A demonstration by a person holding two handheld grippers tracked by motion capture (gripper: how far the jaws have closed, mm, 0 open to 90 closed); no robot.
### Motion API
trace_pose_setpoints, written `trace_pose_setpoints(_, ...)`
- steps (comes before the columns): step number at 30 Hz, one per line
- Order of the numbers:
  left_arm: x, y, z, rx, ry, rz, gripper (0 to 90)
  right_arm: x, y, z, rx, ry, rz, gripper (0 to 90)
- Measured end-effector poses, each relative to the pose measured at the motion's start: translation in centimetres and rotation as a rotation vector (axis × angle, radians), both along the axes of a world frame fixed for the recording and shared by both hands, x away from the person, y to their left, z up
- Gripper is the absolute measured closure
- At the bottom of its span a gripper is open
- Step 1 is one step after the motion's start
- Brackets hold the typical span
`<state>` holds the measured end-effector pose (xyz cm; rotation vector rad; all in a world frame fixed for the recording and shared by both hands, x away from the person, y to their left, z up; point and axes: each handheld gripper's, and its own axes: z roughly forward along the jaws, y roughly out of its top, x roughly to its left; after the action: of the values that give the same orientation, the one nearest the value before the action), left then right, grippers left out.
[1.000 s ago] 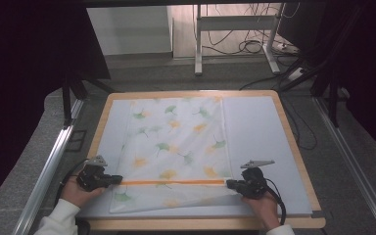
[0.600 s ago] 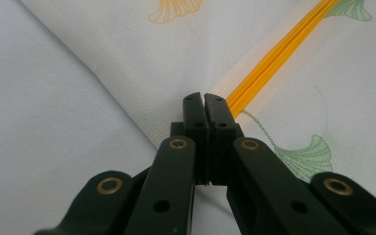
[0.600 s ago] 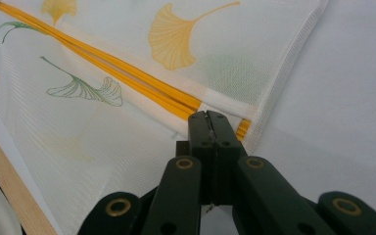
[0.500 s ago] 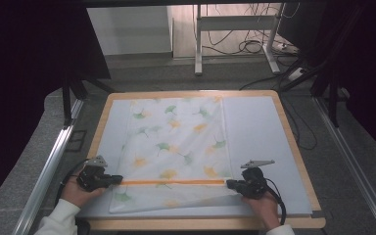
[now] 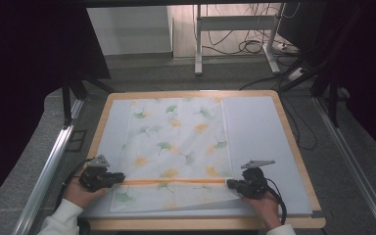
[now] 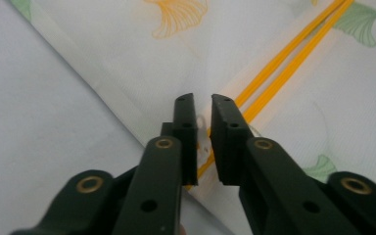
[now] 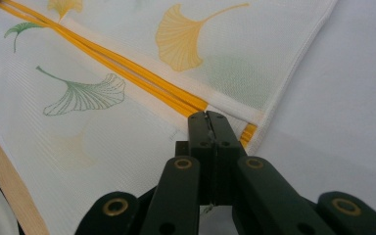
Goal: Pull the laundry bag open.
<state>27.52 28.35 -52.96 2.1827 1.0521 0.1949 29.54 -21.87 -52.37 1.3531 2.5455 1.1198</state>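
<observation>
A white cloth (image 5: pixel 176 142) printed with green and orange ginkgo leaves lies flat on the white mat. Its near part is folded back along a double orange stripe (image 5: pixel 171 182). My left gripper (image 5: pixel 120 177) rests at the stripe's left end. In the left gripper view its jaws (image 6: pixel 203 100) have just been opening: a narrow gap shows between the pads, with the cloth (image 6: pixel 254 58) and stripe end lying in it, unpressed. My right gripper (image 5: pixel 230 183) sits at the stripe's right end. Its jaws (image 7: pixel 208 116) are shut on the folded corner of the cloth (image 7: pixel 127 63).
The white mat (image 5: pixel 259 132) covers a wooden-rimmed table (image 5: pixel 293 142). Aluminium rails run along the left (image 5: pixel 49 166) and right (image 5: pixel 347 152) sides. A desk frame with cables (image 5: pixel 245 44) stands on the floor behind.
</observation>
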Motion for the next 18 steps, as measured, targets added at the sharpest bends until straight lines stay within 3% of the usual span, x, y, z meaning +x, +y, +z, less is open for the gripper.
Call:
trace_pose_setpoints(2, -0.1, -0.2, 0.3, -0.006, -0.026, 0.014, 76.8, -0.1, -0.1, 0.1, -0.002, -0.012, 0.001, 88.9)
trace_pose_setpoints(4, -0.2, -0.3, 0.6, -0.019, -0.059, 0.035, 71.2, -0.2, -0.2, 0.3, 0.015, -0.026, 0.001, 82.9)
trace_pose_setpoints(9, -0.4, -0.7, 1.9, -0.058, -0.186, 0.089, 58.1, -0.4, -0.6, 1.1, 0.046, -0.091, 0.01, 72.6)
trace_pose_setpoints(11, -0.2, -1.1, 2.1, -0.067, -0.199, 0.093, 51.1, -0.4, -0.7, 1.4, 0.055, -0.113, 0.007, 67.8)
trace_pose_setpoints(18, 1.6, -3.0, 1.8, -0.04, -0.177, 0.085, 37.5, 0.2, -1.2, 2.2, 0.074, -0.197, -0.022, 53.7)
